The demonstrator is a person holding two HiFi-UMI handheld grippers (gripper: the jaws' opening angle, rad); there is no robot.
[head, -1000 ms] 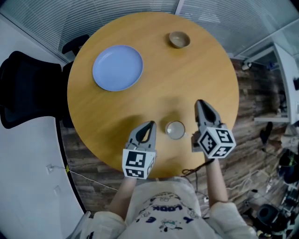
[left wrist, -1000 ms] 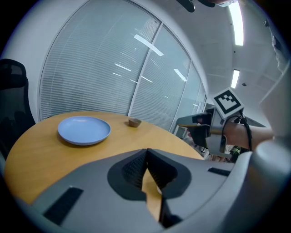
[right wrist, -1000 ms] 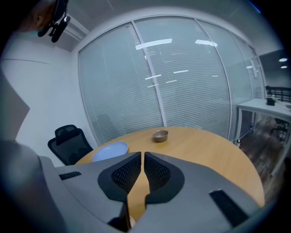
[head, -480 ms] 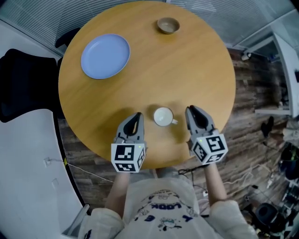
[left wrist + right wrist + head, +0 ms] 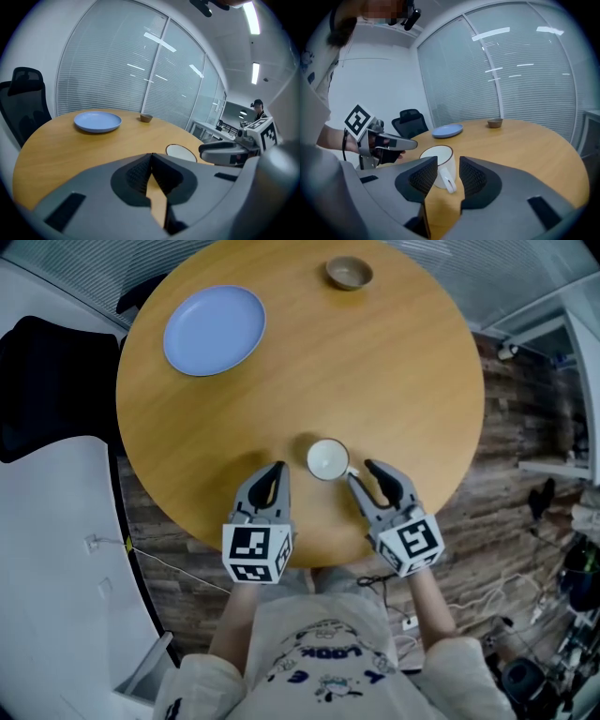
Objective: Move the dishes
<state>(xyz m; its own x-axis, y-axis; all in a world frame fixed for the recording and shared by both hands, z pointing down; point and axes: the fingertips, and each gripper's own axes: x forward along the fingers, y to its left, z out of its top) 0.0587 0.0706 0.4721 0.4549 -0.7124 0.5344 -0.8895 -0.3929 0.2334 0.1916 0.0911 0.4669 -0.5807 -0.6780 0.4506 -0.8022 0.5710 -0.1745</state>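
Starting at your left, a black office chair [image 5: 42, 381] stands against the round wooden table [image 5: 403, 381]. On the far left part of the tabletop lies a blue plate [image 5: 215, 330], with nothing on it. Your left gripper [image 5: 277, 470] hangs over the near edge of the table, its jaws pressed together with nothing between them. Just to the right of its tip stands the white mug [image 5: 327, 459], upright and close to you, between your two grippers, with its handle turned toward the right one. At the far edge, well apart from the mug, sits a small brown bowl [image 5: 349, 273]. Your right gripper [image 5: 363, 474] points at the mug from the right. Its jaws have just been opening and now stand spread, with the mug's handle in the gap between them and the pads not pressing on it.
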